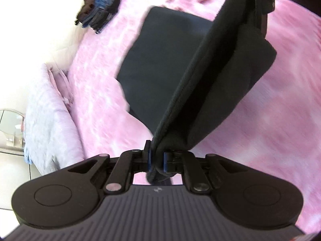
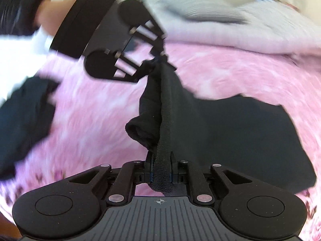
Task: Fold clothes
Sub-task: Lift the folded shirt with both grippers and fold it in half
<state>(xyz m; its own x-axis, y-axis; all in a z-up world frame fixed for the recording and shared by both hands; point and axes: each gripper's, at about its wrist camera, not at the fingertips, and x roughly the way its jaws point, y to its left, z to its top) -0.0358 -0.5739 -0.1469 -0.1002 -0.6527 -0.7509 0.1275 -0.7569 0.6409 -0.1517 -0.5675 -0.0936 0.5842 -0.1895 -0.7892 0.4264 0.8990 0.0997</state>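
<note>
Left gripper [image 1: 156, 156] and right gripper [image 2: 161, 172] each pinch the black garment [image 1: 160, 64]'s hem (stretched taut toward twelve o'clock), apparently to carry a fold over the pink blanket [image 1: 280, 100].

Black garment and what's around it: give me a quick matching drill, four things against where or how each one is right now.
Things:
1. black garment
2. left tongs
3. pink blanket
4. blue-and-dark clothes pile

States:
A. spread over the bed
B. lying at the bed's far edge
C. hem stretched between both tongs
D. shut on the hem

Pairs: 1-C, 2-D, 3-A, 4-B
</note>
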